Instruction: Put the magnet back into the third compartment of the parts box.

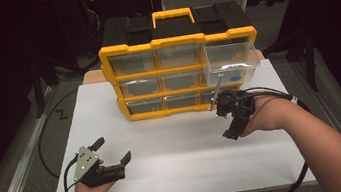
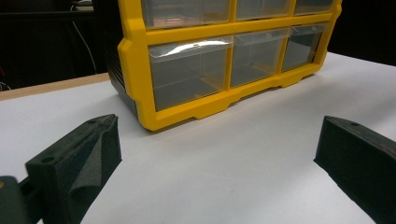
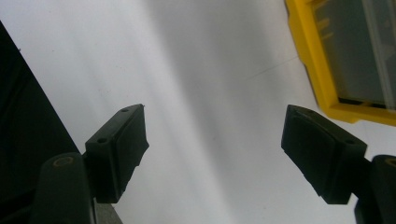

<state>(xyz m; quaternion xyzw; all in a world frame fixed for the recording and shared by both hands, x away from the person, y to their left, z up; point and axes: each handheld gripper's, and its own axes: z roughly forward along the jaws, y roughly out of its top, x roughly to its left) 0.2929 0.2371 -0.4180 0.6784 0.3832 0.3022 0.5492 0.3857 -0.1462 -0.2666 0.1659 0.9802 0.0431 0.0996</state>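
A yellow and black organiser [image 1: 180, 69] with clear drawers stands at the back of the white table [image 1: 166, 152]. Its top right drawer [image 1: 232, 62] is pulled out, and something blue [image 1: 236, 72] lies inside it. My right gripper [image 1: 225, 122] hovers low over the table just in front of the organiser's lower right corner [image 3: 317, 79]. Its jaws stand open with nothing between them [image 3: 215, 116]. My left gripper [image 1: 113, 149] rests near the front left of the table, open wide and empty [image 2: 217, 135], facing the organiser's bottom left drawer [image 2: 187, 74].
The table's left edge drops to a dark floor with a cable [image 1: 43, 139] and a metal rail [image 1: 17, 168]. A strip of wooden board [image 1: 92, 76] shows behind the table. The right gripper's cable [image 1: 285, 97] loops over the forearm.
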